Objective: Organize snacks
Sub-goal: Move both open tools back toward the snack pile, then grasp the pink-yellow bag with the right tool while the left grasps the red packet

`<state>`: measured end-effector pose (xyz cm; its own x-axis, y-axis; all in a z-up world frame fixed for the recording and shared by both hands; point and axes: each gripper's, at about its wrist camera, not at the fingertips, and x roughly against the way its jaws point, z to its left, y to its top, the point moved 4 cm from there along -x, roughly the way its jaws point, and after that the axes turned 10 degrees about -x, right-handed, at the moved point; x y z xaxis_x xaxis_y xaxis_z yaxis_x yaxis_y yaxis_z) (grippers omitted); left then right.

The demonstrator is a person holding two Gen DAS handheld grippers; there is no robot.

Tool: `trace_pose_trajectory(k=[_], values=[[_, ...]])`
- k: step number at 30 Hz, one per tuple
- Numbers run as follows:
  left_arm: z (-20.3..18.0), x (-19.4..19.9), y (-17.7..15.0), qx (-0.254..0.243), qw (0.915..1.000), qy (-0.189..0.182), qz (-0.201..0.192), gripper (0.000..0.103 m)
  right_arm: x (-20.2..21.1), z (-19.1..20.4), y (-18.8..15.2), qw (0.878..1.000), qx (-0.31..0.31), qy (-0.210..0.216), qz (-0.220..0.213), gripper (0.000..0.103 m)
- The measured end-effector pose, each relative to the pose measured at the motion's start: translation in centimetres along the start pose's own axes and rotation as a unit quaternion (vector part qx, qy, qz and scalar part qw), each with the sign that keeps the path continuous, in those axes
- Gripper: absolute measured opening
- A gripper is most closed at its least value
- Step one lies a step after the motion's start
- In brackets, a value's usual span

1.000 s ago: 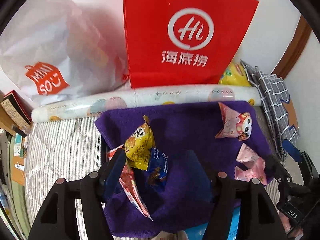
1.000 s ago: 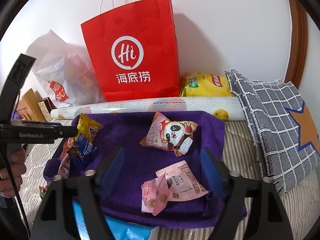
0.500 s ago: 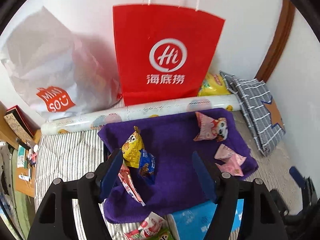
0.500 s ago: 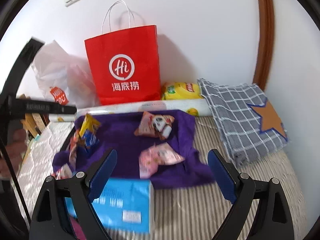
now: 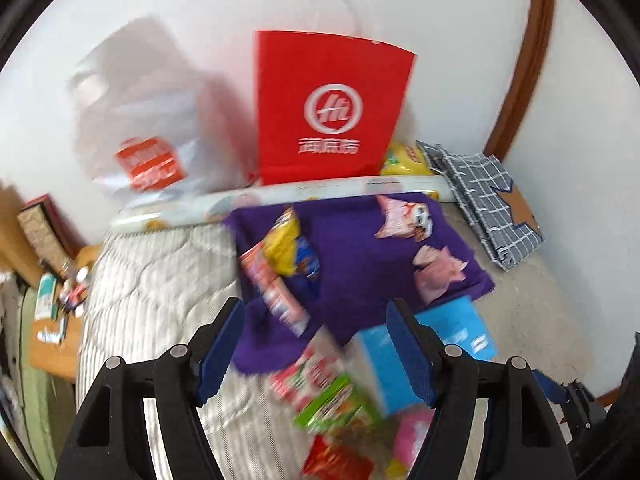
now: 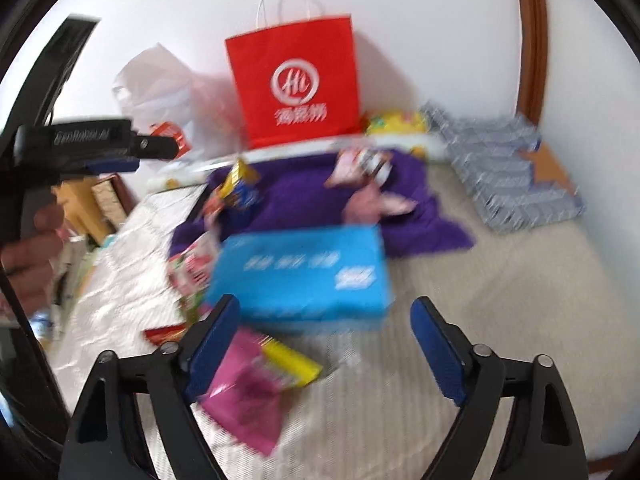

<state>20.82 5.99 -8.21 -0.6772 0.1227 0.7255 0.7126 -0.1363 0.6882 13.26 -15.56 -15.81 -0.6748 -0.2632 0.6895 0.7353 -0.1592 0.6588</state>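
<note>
A purple cloth (image 5: 352,236) lies on the bed with snack packets on it: a yellow and blue pair (image 5: 290,250), a panda packet (image 5: 404,220) and pink packets (image 5: 436,270). Nearer me lie more loose snacks (image 5: 328,396) and a blue box (image 6: 300,272). A pink packet (image 6: 244,392) lies by the right gripper's left finger. My left gripper (image 5: 316,350) is open and empty above the loose snacks. My right gripper (image 6: 324,350) is open and empty in front of the blue box. The left gripper's body (image 6: 76,146) shows at the left in the right wrist view.
A red paper bag (image 5: 328,108) and a white plastic bag (image 5: 148,124) stand against the wall. A rolled sheet (image 5: 280,196) lies behind the cloth. A grey checked cushion (image 5: 488,196) is at the right. A yellow chip bag (image 6: 396,122) sits behind it.
Both grippers have pulled back and up from the purple cloth. The blue box and the loose snacks in front have come into view. Both stay open and empty.
</note>
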Motion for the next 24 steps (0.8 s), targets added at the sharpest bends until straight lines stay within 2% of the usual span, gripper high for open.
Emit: trace_pose_trajectory(k=[5, 7, 11, 14, 20, 24], values=[[2.7, 1.5, -4.0, 0.044, 0.999, -0.007, 0.005, 0.071, -0.8, 1.6, -1.8, 0.999, -0.038, 0.024, 0.011, 0.083], [2.9, 1.8, -5.1, 0.044, 0.9989, -0.006, 0.01, 0.071, -1.4, 2.6, -2.1, 0.999, -0.03, 0.026, 0.016, 0.083], [3.1, 2.2, -6.9, 0.044, 0.9989, -0.005, 0.01, 0.071, -3.8, 4.6, -3.7, 0.999, 0.024, -0.002, 0.043, 0.083], [3.4, 2.2, -8.0, 0.056, 0.9983, -0.005, 0.015, 0.071, -4.5, 4.7, -5.1, 0.995, 0.075, -0.051, 0.044, 0.082], [2.6, 1.8, -10.0, 0.061, 0.9975, -0.02, 0.029, 0.071, -3.0, 2.3, -6.6, 0.987, 0.127, -0.094, 0.024, 0.082], [1.8, 1.4, -10.5, 0.059, 0.9976, -0.024, 0.027, 0.071, -2.8, -0.6, -6.5, 0.988, 0.119, -0.091, 0.028, 0.082]])
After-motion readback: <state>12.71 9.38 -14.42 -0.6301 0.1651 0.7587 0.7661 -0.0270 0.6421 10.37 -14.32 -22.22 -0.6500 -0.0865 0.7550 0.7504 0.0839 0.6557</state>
